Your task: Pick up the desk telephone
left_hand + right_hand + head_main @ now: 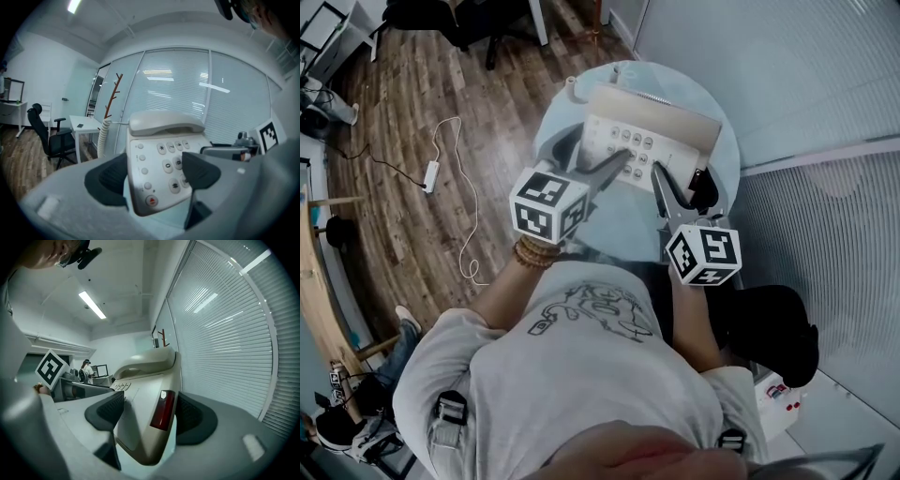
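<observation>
The beige desk telephone (649,131) is held between both grippers above the round glass table (727,155). Its handset (166,123) rests in the cradle, and a coiled cord (103,137) hangs at its left. My left gripper (600,167) is shut on the phone's near left corner: in the left gripper view the pads (108,178) clamp the keypad end of the telephone (159,164). My right gripper (681,184) is shut on the phone's right side. In the right gripper view the telephone (140,404), with a dark red window, sits tight between the pads (191,414).
Frosted glass and blinds (787,66) close the far and right sides. A white power strip with cable (431,174) lies on the wood floor to the left. A black seat (773,328) stands near right. A coat rack (114,93), a desk and an office chair (51,138) stand beyond.
</observation>
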